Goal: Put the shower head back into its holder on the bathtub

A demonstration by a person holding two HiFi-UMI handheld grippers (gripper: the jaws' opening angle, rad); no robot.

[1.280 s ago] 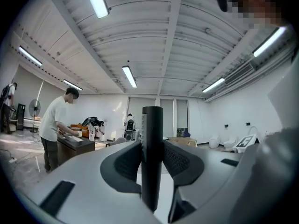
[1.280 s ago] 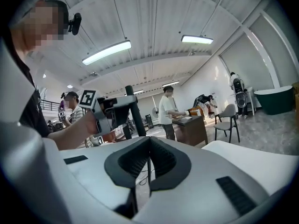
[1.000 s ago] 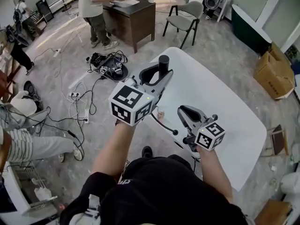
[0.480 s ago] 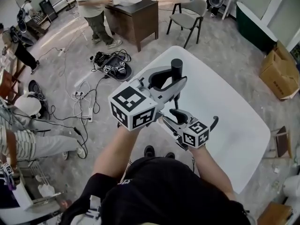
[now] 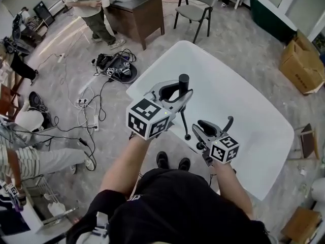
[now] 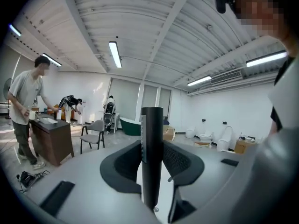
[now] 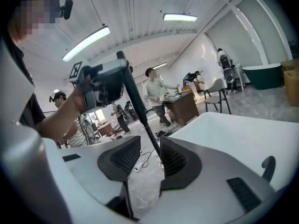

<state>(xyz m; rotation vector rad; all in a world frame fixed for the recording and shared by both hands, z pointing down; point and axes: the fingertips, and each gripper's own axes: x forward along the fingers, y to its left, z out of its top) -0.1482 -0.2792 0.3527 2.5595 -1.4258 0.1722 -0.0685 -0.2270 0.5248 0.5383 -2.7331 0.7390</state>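
The black, stick-shaped shower head point(image 5: 183, 84) stands upright between the jaws of my left gripper point(image 5: 179, 94), which is shut on it point(image 6: 152, 157). Its thin black hose point(image 5: 185, 126) hangs down over the white bathtub's point(image 5: 238, 85) near rim. Below and to the right, my right gripper point(image 5: 203, 129) has its jaws closing with the hose point(image 7: 148, 136) running between them; the pads are not pressing on it. A small black hook-shaped holder point(image 5: 229, 123) stands on the tub rim just right of the right gripper, and it also shows in the right gripper view point(image 7: 267, 164).
A person stands at a dark wooden desk point(image 5: 134, 11) beyond the tub, with a grey chair point(image 5: 195, 11) beside it. Cables and gear point(image 5: 114, 67) lie on the floor to the left. A cardboard box point(image 5: 302, 65) sits at the right.
Both grippers have sunk toward the tub rim with the shower head. The right gripper drew close to the hose, and its jaws now stand wider around it.
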